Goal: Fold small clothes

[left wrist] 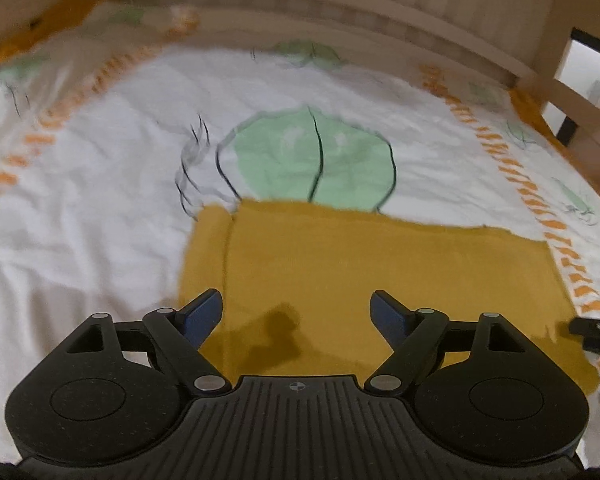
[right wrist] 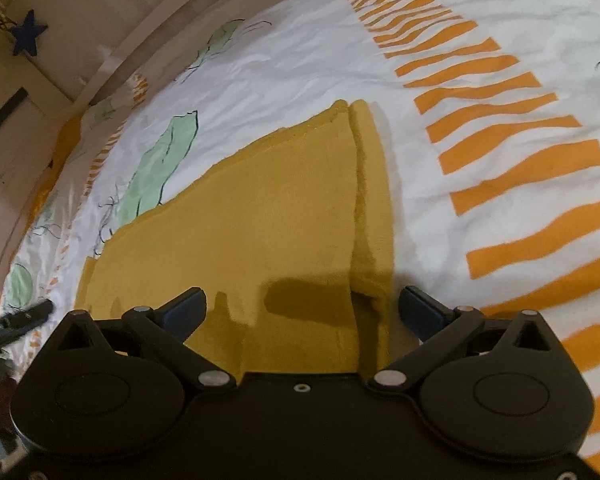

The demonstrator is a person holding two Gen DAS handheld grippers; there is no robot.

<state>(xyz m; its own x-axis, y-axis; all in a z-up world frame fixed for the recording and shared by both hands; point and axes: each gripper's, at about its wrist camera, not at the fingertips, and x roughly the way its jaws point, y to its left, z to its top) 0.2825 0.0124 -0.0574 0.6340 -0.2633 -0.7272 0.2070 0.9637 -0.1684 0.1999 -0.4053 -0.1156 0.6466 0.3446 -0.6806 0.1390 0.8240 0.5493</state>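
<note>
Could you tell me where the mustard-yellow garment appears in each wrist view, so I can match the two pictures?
Left wrist: the mustard-yellow garment fills the lower centre, lying flat under and ahead of the open fingers.
Right wrist: it runs from lower centre up to a point at upper centre, with a folded strip along its right edge.
Shared landmark: the green leaf print on the white bedsheet, just beyond the garment.

Printed bedspread (left wrist: 100, 208) — pale wooden bedframe (left wrist: 340, 12)
</note>
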